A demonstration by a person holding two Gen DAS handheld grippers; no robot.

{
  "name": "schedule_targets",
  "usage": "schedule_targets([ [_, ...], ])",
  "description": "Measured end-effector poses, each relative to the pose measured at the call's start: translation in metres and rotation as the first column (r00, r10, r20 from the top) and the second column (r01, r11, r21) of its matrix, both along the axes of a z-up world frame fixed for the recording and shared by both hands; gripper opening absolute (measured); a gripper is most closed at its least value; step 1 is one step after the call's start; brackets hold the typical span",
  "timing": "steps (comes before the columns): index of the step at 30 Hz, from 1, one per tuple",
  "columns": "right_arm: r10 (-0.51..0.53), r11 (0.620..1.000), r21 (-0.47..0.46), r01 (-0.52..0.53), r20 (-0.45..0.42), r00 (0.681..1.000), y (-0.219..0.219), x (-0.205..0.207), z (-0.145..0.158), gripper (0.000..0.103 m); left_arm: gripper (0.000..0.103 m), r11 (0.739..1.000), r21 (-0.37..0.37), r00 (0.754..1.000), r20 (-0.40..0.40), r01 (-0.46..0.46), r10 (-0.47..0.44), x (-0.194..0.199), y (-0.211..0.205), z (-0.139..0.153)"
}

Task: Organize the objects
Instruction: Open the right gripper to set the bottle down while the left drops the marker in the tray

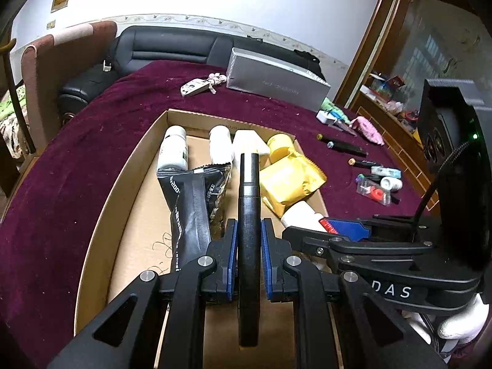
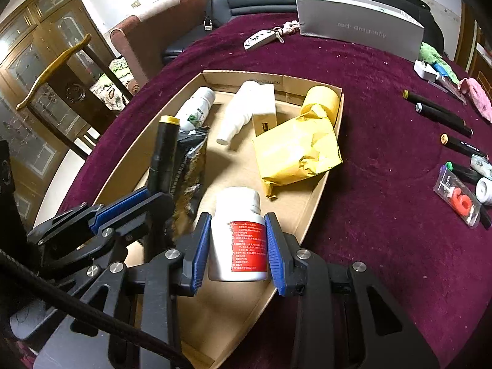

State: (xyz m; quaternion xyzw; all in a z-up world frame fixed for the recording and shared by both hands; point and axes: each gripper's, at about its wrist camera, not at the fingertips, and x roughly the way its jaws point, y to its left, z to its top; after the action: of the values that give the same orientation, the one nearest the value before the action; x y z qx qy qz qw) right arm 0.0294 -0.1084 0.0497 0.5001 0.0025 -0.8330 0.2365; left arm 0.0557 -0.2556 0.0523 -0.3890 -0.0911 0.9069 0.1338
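A: Left gripper (image 1: 249, 246) jaws clamp the black marker (image 1: 249, 203); right gripper (image 2: 238, 246) jaws hold the white bottle (image 2: 236, 233), both over the cardboard box (image 2: 319, 190).

B: Released tilted, the bottle might roll against the yellow packet (image 2: 295, 150) ahead.

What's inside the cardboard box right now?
In the cardboard box lie a yellow pouch, a yellow jar, a black packet, a white bottle, a spray bottle and a small carton. Whatever lies under the pouch and packet is hidden.

Maroon-clothed table (image 2: 353, 184) bears cardboard tray (image 2: 319, 190), markers (image 2: 439, 113), silver box (image 2: 359, 27), keys (image 2: 264, 37).
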Motion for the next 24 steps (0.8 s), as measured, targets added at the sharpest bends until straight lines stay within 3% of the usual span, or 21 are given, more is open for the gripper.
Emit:
schedule_targets([
  [9,-0.015,1.0,0.0,0.015,0.036,0.999,-0.002,-0.016,-0.018,0.032,0.012,0.999,-0.04,0.999,0.03,-0.012,0.013,-0.008,0.002,-0.009],
  [24,-0.013,0.999,0.051,0.014,-0.025,1.0,-0.006,-0.02,-0.018,0.033,0.012,0.999,-0.04,0.998,0.043,-0.035,0.036,-0.015,0.002,-0.012],
])
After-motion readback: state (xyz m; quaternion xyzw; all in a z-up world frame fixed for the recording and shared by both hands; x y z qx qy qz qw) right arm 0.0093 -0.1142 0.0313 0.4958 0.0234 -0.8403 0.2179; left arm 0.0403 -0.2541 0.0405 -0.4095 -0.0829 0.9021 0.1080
